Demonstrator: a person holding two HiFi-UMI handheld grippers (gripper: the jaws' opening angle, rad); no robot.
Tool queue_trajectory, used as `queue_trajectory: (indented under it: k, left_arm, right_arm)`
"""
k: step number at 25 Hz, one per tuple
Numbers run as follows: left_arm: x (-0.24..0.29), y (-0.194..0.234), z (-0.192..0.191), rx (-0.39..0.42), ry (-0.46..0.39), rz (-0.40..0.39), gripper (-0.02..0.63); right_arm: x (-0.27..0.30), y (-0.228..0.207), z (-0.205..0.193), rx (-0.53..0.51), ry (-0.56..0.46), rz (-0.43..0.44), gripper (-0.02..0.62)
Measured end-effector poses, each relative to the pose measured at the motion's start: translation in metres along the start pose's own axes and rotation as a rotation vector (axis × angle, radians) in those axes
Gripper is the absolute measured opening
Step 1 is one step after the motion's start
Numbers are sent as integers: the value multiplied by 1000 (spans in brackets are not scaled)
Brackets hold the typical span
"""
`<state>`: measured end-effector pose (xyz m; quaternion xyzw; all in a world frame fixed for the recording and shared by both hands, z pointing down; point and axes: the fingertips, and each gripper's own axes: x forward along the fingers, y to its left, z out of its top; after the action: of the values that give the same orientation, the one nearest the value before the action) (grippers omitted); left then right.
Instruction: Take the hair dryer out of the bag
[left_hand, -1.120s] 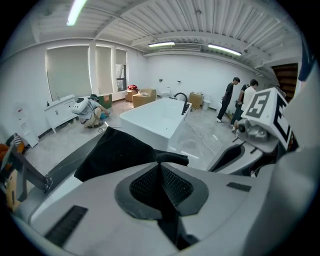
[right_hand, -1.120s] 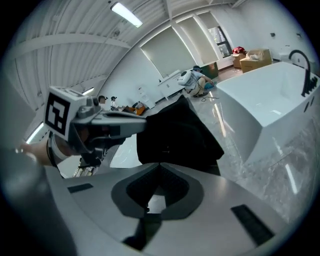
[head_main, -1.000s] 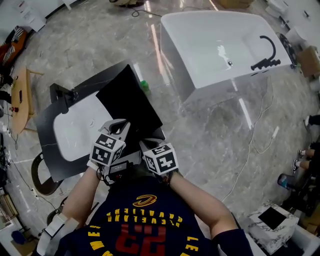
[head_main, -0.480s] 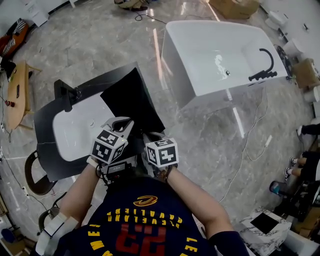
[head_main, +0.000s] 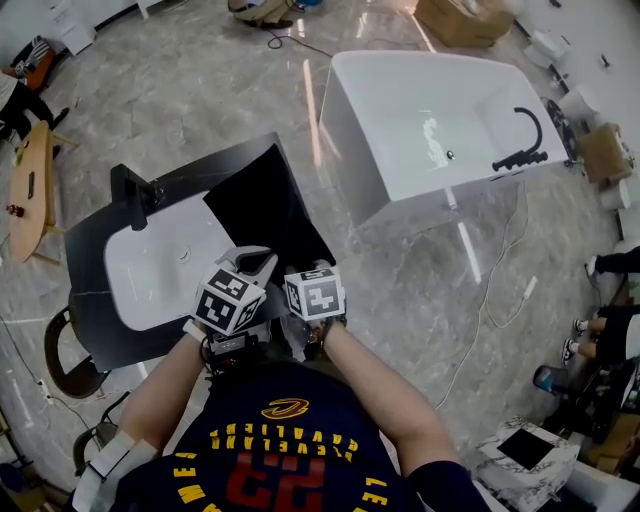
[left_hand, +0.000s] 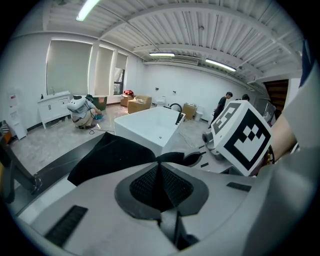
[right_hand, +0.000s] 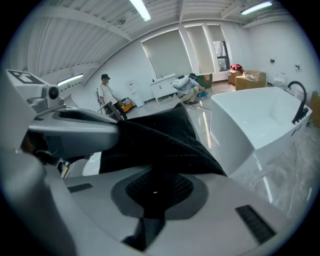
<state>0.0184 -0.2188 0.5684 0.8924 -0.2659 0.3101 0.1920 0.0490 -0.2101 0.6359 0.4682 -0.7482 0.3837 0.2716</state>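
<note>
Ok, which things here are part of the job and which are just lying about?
In the job: black bag, pinched at its edge by the left gripper and right gripper; no hair dryer shows.
Just lying about: white bathtub, its black tap, sink basin, cardboard box, wooden table.

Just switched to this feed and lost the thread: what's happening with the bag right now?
A person has both grippers on the black bag, which lies beside the sink. The left gripper and right gripper are each shut on the bag's near edge, side by side. No hair dryer shows, so it isn't out yet.
</note>
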Motion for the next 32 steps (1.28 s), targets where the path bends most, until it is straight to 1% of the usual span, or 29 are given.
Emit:
queue_trajectory:
  k: [1,3,5,8,11,14,19,21,25,32]
  left_arm:
    - [0,0,-1,-5,-1,-2,18]
    - [1,2,-2,-25,-8,-8,18]
    - [2,5,-1,-60,-29,-20,18]
    - [3,8,3,-123,-75,-51,18]
    - [2,12,2,-181,-108,-79,18]
    - [2,16,-3,-225,-119,-95,18]
    - [2,25,-10,-257,-111,-70,18]
    - [2,29,-13,-275,-108,-63,18]
    - [2,33,-17,-301,-107,-59,18]
    - [5,30,-18,-294,-95,-48,18]
  right_arm:
    - [3,-1,2,-13,-1,-10,16]
    - [11,-1,4,-37,12,-21,95]
    - [20,-1,2,-50,34,-20,148]
    - [29,-7,3,-62,52,-50,195]
    - [40,-12,11,-72,40,-76,221]
    - [54,-14,9,-70,58,-66,225]
    - [76,-18,-1,-84,122,-58,225]
    - [80,-15,0,-100,124,-59,225]
    - [84,-18,3,-112,126,-96,225]
    - [79,-24,9,-116,97,-87,207]
